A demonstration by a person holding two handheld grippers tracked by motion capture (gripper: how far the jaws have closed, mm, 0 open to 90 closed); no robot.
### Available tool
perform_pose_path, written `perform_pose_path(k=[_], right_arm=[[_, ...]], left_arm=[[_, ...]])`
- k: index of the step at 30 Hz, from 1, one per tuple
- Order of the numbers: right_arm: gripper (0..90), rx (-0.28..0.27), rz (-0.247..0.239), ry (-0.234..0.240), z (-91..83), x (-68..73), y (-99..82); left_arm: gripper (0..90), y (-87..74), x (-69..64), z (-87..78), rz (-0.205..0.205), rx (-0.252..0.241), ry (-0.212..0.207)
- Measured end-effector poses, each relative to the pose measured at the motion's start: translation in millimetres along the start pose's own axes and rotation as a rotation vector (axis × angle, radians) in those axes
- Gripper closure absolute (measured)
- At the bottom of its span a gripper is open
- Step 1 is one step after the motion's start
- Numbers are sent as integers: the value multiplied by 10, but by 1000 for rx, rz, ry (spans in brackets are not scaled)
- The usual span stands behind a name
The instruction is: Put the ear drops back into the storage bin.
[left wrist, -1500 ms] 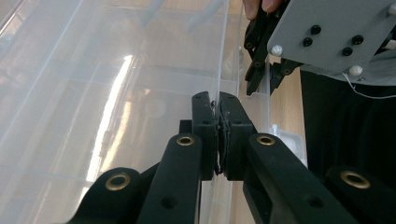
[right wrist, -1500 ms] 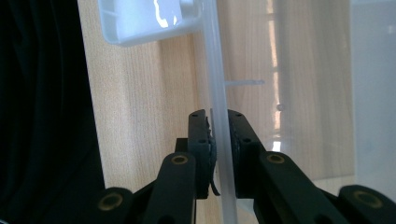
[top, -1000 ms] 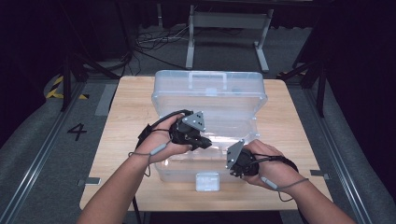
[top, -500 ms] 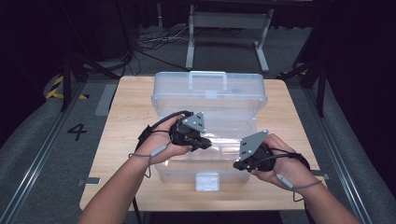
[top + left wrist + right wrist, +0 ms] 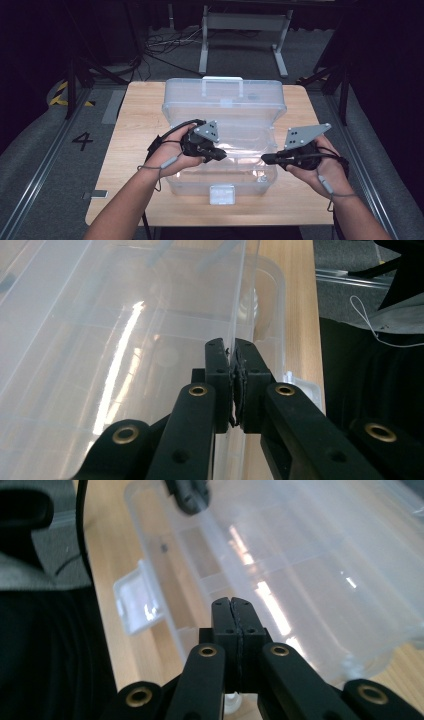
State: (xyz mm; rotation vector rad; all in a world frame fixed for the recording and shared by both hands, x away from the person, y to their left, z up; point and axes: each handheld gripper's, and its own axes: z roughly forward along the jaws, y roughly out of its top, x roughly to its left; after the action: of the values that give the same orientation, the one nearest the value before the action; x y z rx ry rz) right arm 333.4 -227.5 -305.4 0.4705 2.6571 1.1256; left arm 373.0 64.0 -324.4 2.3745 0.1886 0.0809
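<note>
While left gripper [image 5: 233, 385] pinches box lid [image 5: 239, 300], right gripper [image 5: 233, 625] hovers shut

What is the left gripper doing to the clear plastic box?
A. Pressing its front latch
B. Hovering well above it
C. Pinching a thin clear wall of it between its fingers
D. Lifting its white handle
C: in the left gripper view, the left gripper has its fingers shut on a thin wall of the clear plastic box.

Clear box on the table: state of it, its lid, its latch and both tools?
Clear box: open, on the table.
Lid: raised, standing behind the box.
Latch: undone, hanging at the front wall.
Left tool: shut on an edge of the box.
Right tool: shut on nothing, above the box's front corner.
</note>
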Motion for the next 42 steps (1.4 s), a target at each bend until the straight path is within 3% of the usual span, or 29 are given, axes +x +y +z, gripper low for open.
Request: perform_pose_path(k=[9, 18, 28, 29, 38, 42], right_arm=[[900, -171, 148, -88, -162, -184, -105], [900, -269, 248, -101, -184, -322, -192], [900, -317, 317, -125, -181, -432, -264], [900, -315, 323, -125, -186, -439, -273], [900, -322, 323, -142, -200, -437, -299], [900, -325, 323, -142, -202, -440, -304]], left_arm=[[861, -16, -15, 6, -5, -3, 9], [859, -35, -41, 20, -7, -3, 7], [845, -32, -109, 44, -4, 35, -5], [846, -26, -130, 50, 1, 44, 12], [816, -23, -153, 25, -10, 14, 31], [797, -33, -147, -57, -37, -31, 39]])
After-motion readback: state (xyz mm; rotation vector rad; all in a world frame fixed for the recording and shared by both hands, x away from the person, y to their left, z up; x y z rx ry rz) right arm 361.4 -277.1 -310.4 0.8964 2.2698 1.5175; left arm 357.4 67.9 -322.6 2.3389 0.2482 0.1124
